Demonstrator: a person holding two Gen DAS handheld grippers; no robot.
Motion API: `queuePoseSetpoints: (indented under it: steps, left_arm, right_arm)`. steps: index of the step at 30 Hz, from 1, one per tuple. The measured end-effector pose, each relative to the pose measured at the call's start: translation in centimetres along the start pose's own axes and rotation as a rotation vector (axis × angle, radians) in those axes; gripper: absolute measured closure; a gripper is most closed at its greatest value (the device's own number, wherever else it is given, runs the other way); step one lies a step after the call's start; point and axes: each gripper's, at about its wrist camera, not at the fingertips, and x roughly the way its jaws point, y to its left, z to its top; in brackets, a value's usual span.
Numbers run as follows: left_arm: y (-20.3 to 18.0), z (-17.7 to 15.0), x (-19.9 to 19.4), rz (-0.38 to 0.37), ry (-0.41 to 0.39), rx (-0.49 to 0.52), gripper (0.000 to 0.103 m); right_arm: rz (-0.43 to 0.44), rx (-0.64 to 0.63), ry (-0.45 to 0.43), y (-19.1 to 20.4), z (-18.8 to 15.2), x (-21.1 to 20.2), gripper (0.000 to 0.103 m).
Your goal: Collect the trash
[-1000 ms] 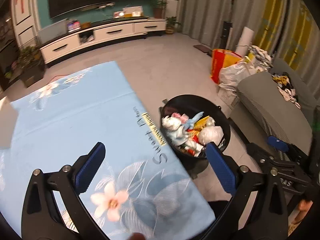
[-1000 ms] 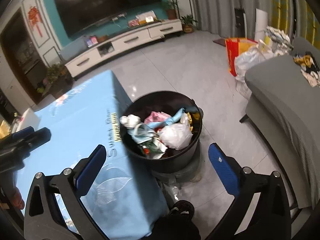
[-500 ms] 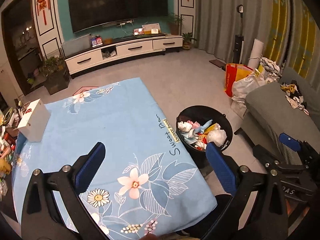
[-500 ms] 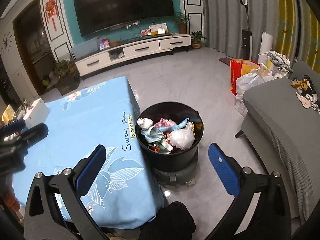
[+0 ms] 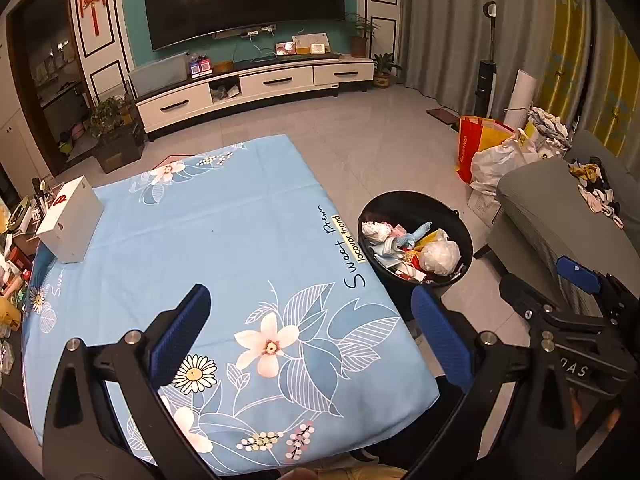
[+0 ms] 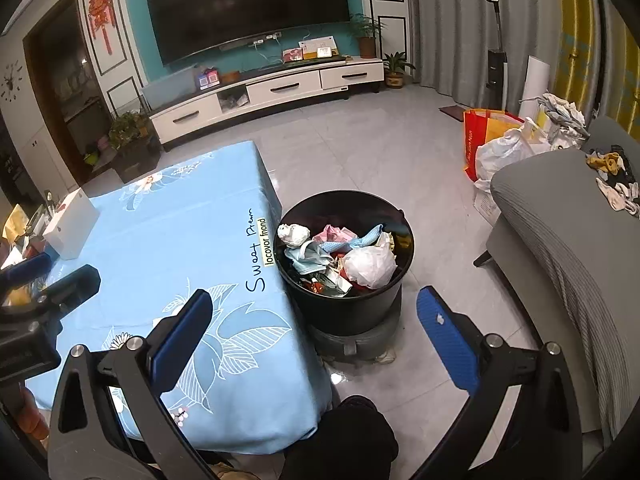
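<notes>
A black round bin (image 5: 460, 236) (image 6: 348, 308) stands on the floor beside the table's right edge, filled with crumpled paper, wrappers and a white plastic bag (image 6: 370, 265). My left gripper (image 5: 312, 332) is open and empty, held high above the blue flowered tablecloth (image 5: 208, 240). My right gripper (image 6: 314, 330) is open and empty, above the table corner and the bin. The right gripper shows at the right in the left wrist view (image 5: 576, 276); the left gripper shows at the left edge of the right wrist view (image 6: 44, 280).
A white box (image 5: 70, 224) (image 6: 72, 224) sits at the table's far left corner, with clutter beyond it. A grey sofa (image 6: 560, 248) stands right of the bin. Red and white bags (image 6: 496, 148) lie behind. A TV cabinet (image 6: 272, 92) lines the far wall.
Both grippers have risen and pulled back from the bin and table, so more of the room and tablecloth shows. Both stayed open and empty.
</notes>
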Motion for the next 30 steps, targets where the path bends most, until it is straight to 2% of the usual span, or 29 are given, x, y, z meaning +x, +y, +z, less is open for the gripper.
queuePoseSetpoints:
  steps: [30]
  left_arm:
    - [0.58,-0.29,0.04,0.025,-0.005,-0.011,0.003]
  right_arm:
    - [0.003,-0.022,-0.002,0.86,-0.35,-0.26,0.003]
